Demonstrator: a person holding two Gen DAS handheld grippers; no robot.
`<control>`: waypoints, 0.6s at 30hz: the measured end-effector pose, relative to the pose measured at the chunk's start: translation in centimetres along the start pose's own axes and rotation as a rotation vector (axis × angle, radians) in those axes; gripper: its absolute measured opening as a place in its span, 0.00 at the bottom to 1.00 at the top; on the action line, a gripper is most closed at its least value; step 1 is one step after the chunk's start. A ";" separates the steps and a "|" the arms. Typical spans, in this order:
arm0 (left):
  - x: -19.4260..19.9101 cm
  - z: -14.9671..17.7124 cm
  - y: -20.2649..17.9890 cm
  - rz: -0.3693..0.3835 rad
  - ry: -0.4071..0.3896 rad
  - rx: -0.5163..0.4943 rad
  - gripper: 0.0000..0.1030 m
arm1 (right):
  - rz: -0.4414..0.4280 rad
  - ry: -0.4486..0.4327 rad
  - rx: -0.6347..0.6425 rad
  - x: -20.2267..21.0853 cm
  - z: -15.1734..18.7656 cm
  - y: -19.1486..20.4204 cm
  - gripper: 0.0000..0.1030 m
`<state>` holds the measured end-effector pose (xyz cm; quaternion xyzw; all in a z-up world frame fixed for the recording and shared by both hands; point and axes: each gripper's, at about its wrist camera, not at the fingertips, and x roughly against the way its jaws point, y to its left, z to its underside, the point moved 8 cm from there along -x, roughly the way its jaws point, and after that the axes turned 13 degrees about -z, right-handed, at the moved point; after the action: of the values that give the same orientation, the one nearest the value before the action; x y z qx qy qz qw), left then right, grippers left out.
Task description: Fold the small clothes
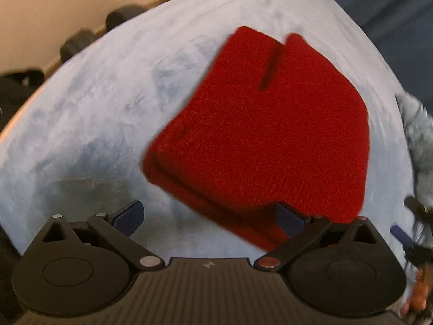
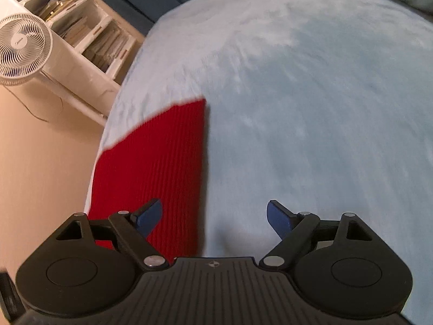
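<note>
Two blue-padded fingers are standing wide apart at the bottom of the left wrist view, where the left gripper (image 1: 209,216) is hanging empty over a pale blue fleece blanket (image 1: 108,108) with a soft, brushed nap that is showing lighter and darker streaks. On that blanket a red knit garment (image 1: 265,124) is lying folded into a thick, roughly rectangular block, its fuzzy ribbed surface broken by one dark slit near the far edge and its layered fold edges showing at the near left corner. The right-hand finger pad (image 1: 291,218) is sitting in front of the garment's near edge; whether it is touching the cloth cannot be told. Dark blurred shapes are sitting along the tan floor beyond the blanket. In the right wrist view the right gripper (image 2: 213,216) is likewise gaping open with nothing between its pads, its left finger over the garment's ribbed red strip (image 2: 151,168), which is lying flat at the blanket's left edge. Beyond that edge a white round-grilled fan (image 2: 20,46) is standing beside a white shelf unit (image 2: 89,35) full of flat stacked items.
</note>
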<state>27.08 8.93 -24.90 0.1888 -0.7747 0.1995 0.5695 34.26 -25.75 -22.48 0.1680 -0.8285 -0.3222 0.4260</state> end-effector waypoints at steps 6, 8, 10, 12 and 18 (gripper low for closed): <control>-2.1 -1.1 1.5 0.080 0.039 0.100 1.00 | 0.022 0.032 0.042 -8.1 -6.9 0.5 0.83; -2.3 -1.2 2.1 0.125 0.031 0.129 1.00 | 0.014 0.052 0.044 -10.6 -7.9 1.1 0.83; -2.8 -1.3 2.6 0.158 0.036 0.146 1.00 | -0.013 0.074 0.036 -13.1 -8.5 1.9 0.83; -3.2 -1.4 2.7 0.185 0.044 0.173 1.00 | -0.026 0.117 0.049 -15.6 -9.0 2.7 0.83; -4.0 -1.7 2.1 0.210 0.042 0.149 1.00 | 0.012 0.217 0.137 -19.7 -9.2 3.1 0.92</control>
<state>28.51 11.86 -28.47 0.1443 -0.7611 0.3189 0.5460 53.16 -16.17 -28.21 0.2257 -0.7986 -0.2421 0.5028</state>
